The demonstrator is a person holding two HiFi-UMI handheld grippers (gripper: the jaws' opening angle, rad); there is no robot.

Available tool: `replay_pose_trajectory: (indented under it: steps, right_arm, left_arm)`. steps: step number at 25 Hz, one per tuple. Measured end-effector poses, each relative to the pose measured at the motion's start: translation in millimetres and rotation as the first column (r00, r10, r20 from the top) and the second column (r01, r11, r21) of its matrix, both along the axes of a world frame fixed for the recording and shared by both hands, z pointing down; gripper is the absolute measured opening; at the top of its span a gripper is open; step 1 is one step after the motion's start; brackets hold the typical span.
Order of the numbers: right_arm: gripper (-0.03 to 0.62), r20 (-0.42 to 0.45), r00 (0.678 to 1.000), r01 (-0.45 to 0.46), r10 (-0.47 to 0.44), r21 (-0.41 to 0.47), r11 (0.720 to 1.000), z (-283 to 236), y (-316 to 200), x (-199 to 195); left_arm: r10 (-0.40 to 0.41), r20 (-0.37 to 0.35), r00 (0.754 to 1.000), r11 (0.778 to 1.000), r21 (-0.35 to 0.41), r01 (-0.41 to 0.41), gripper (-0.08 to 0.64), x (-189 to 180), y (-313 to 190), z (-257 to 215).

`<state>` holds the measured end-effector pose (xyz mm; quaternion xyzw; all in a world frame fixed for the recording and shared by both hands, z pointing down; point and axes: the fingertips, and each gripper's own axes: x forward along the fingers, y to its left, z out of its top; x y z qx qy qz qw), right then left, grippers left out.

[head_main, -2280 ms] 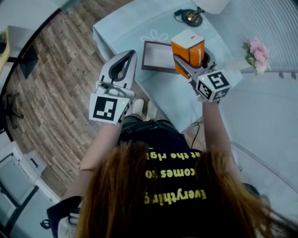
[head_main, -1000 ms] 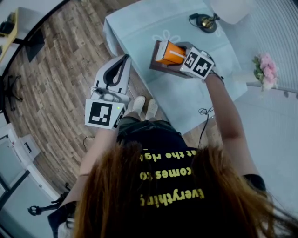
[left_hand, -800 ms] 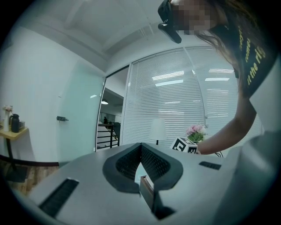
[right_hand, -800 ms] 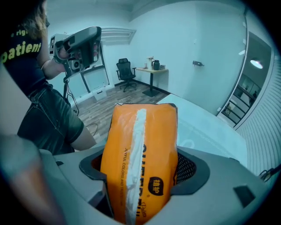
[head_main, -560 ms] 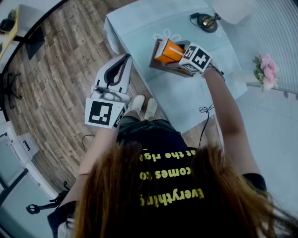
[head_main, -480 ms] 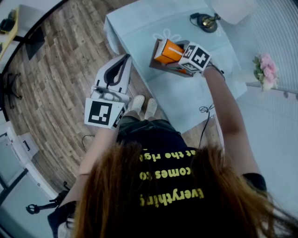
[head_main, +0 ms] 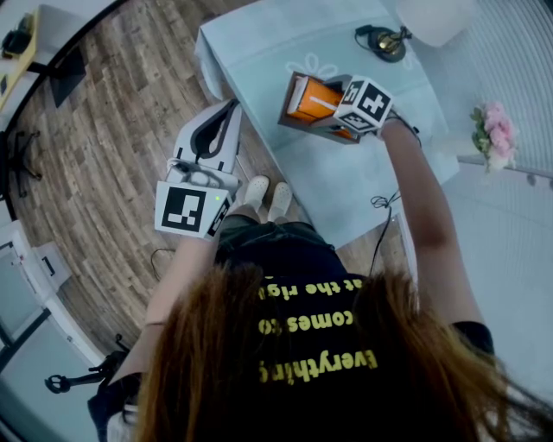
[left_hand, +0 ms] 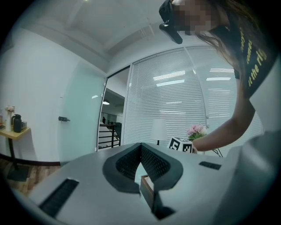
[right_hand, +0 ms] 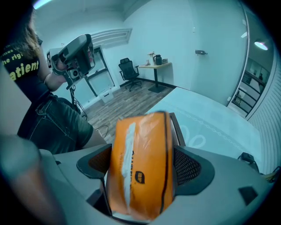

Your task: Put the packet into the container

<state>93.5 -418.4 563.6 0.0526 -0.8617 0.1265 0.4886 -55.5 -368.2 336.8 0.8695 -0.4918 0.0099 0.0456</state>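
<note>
The orange packet (head_main: 313,97) stands tilted in the dark brown container (head_main: 292,121) on the pale table. My right gripper (head_main: 325,112) reaches down over it, and its jaws have just been opening. In the right gripper view the blurred packet (right_hand: 142,167) still fills the space between the dark pads (right_hand: 189,167), which look slack on it, and the container's rim (right_hand: 178,127) shows just beyond. My left gripper (head_main: 232,107) hangs over the wooden floor left of the table, shut and empty. Its tips meet in the left gripper view (left_hand: 141,146).
A black and brass object (head_main: 384,39) and a white lampshade (head_main: 436,13) stand at the table's far side. Pink flowers (head_main: 492,134) are to the right. The table's near edge (head_main: 285,186) runs just in front of my feet.
The right gripper carried the packet leftward and down into the container. In the last half second its cube has rolled a little and the packet sits lower. The left gripper has stayed still.
</note>
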Motion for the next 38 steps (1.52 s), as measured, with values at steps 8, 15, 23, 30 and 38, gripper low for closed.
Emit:
replay_pose_trajectory:
  steps: [8,15,23,30,38]
  right_arm:
    - [0.42,0.057,0.998,0.0,-0.001,0.012,1.0,-2,3,-1]
    - [0.13,0.131,0.987,-0.102,0.09,0.093,0.99,-16,-1,2]
    - [0.021,0.26,0.931,-0.303,0.256,0.162,0.939,-30,-6,4]
    - [0.021,0.479,0.784,-0.514,0.393,0.148,0.845,-77,-5,3]
    - [0.021,0.756,0.47,-0.732,0.455,0.045,0.68,-162,6,20]
  left_arm:
    - [-0.007,0.008,1.0,1.0,-0.003,0.007,0.0,1,2,0]
    - [-0.011,0.014,1.0,1.0,0.002,0.011,0.0,1,3,0]
    - [0.006,0.012,1.0,1.0,0.01,-0.006,0.0,6,5,-2]
    - [0.021,0.013,1.0,1.0,0.007,-0.021,0.0,9,6,-2]
    - [0.066,0.011,0.998,0.998,0.019,-0.066,0.0,23,6,-5]
